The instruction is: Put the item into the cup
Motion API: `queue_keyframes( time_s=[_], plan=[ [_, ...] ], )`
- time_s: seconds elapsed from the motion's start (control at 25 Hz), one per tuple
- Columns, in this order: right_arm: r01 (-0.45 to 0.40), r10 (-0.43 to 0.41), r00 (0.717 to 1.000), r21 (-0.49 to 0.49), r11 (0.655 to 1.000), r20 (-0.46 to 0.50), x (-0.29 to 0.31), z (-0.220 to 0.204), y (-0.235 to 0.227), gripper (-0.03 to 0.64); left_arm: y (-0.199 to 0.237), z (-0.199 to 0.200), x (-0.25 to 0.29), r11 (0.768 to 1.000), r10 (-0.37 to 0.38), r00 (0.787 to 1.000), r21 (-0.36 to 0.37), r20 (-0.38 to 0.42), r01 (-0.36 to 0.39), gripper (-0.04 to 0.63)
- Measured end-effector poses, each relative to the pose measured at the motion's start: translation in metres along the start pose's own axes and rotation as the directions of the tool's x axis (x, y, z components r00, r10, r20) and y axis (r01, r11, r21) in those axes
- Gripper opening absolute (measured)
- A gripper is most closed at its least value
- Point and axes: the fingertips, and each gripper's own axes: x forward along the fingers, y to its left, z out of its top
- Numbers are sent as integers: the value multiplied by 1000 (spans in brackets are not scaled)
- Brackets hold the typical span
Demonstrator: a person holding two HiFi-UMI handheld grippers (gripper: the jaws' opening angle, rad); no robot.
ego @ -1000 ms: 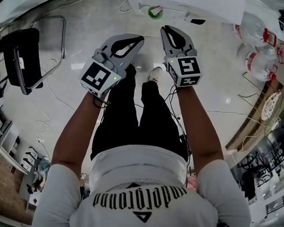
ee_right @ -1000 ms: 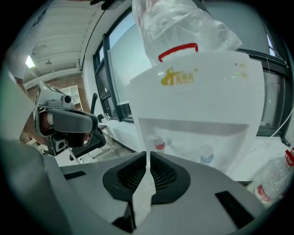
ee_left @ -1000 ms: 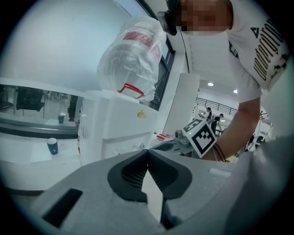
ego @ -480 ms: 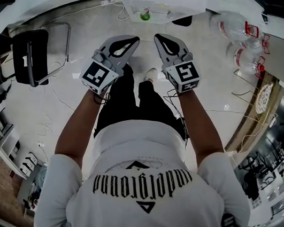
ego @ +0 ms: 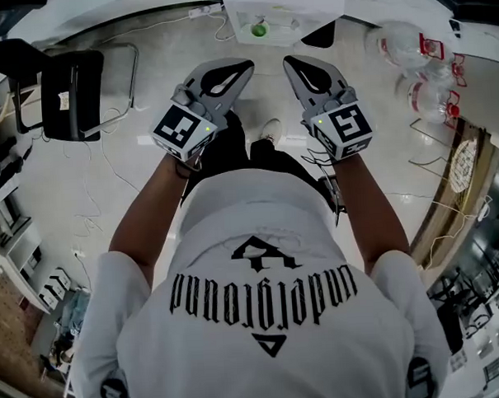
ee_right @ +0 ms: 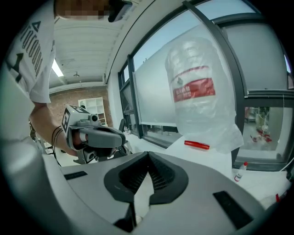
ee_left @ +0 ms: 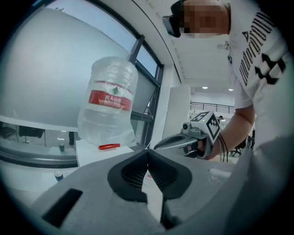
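Observation:
Both grippers are held up side by side in front of the person's chest. The jaws of my left gripper (ego: 242,68) (ee_left: 148,149) meet at the tips with nothing between them. My right gripper (ego: 291,62) (ee_right: 148,153) is likewise shut and empty. A red pen (ee_left: 109,147) (ee_right: 196,145) lies on a white table (ee_left: 92,153) ahead of both grippers, beside a large water bottle (ee_left: 109,103) (ee_right: 197,92). In the head view a small green round thing (ego: 259,29) sits on the white table (ego: 307,2); I cannot tell whether it is the cup.
A black chair (ego: 71,82) stands on the floor at the left. Large clear water bottles (ego: 408,47) lie at the right. Cables trail over the pale floor (ego: 132,166). A small white bottle (ee_right: 239,172) stands by the window ledge.
Both grippers have risen together, staying side by side. The person's legs show less under them, and the shirt fills more of the head view.

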Motion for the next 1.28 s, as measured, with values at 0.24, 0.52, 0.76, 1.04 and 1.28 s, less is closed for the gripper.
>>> queue_keyframes(
  time_s=[0.24,0.52,0.76,1.04,1.28],
  plan=[
    [-27,30,999,-75,997,43,-42,43,17,14,-29,48,-27,1000,-5,999,8,52,5,14],
    [0,7,997,-93,996,79,-95,71,25,14,-65,93,-47,1000,-1,995,7,96,0,15],
    [22,-12,994,-89,996,105,-127,85,30,14,-77,111,-57,1000,24,994,6,110,-24,14],
    [55,-40,989,-104,993,142,-161,101,28,14,-85,129,-74,998,64,990,8,127,-65,14],
    [78,-57,982,-114,990,179,-187,107,30,14,-91,140,-89,994,109,982,-4,156,-110,14]
  ],
)
